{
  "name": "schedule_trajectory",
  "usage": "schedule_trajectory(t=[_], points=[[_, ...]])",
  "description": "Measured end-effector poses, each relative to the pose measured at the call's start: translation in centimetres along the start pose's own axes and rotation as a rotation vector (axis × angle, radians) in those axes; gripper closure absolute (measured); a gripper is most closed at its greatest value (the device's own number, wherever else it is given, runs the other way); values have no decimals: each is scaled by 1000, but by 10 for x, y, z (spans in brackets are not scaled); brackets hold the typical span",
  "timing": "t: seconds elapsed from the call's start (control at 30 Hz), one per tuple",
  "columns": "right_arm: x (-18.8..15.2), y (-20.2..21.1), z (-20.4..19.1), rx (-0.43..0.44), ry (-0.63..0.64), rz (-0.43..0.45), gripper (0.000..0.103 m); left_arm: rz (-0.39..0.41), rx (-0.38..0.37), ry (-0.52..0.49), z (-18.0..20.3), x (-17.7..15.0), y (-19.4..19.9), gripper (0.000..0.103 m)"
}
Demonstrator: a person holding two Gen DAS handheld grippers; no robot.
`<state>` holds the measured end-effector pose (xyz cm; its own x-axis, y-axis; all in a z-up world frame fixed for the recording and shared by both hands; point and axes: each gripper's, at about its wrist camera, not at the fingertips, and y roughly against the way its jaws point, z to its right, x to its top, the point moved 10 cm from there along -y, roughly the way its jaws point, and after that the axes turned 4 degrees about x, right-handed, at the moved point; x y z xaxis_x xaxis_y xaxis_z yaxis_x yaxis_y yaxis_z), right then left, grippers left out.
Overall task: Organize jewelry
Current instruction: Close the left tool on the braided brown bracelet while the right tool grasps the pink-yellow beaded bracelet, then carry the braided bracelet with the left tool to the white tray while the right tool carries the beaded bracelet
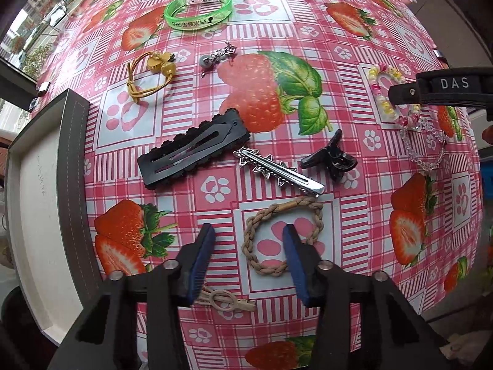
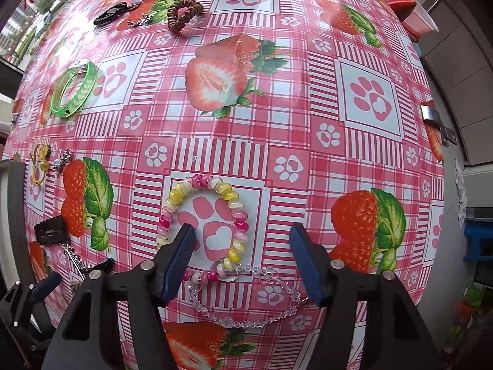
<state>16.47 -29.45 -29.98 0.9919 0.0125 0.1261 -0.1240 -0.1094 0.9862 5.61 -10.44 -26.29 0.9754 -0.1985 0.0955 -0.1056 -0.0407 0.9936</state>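
Note:
My left gripper (image 1: pixel 249 231) is open and empty above the table, its right finger over a tan braided bracelet (image 1: pixel 282 239). Beyond lie a silver spiked clip (image 1: pixel 279 171), a black snap clip (image 1: pixel 194 151) and a black claw clip (image 1: pixel 331 157). A grey-rimmed tray (image 1: pixel 40 215) stands at the left. My right gripper (image 2: pixel 243 231) is open and empty over a pink-and-yellow bead bracelet (image 2: pixel 203 225), its left finger above the beads. A clear crystal bracelet (image 2: pixel 243 299) lies just below.
A green bangle (image 1: pixel 198 10), a yellow hair tie (image 1: pixel 151 77), a small silver charm (image 1: pixel 217 57) and a brown coil tie (image 2: pixel 185 14) lie farther back. A beige clip (image 1: pixel 228 300) lies under my left gripper. A red container (image 2: pixel 413 15) stands at the far right edge.

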Motion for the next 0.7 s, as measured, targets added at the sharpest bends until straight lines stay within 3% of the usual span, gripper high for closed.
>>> schedule_trajectory(t=[0.07,0.13,0.17,0.27,0.53,0.7], points=[[-3,1,-11,2,32,3,73,0,-20,-24,10,5,0,91],[-3,2,-15,6,40,5,90,-3,-56,-13,16,10,1,91],[-1,3,-17,9,35,5,93,-9,-84,5,19,15,3,91],[1,11,-20,25,13,20,93,-1,-137,53,23,24,10,91],[9,53,-37,115,0,69,93,75,-182,67,26,38,41,91],[0,81,-41,142,-2,93,93,127,-203,113,0,27,63,91]])
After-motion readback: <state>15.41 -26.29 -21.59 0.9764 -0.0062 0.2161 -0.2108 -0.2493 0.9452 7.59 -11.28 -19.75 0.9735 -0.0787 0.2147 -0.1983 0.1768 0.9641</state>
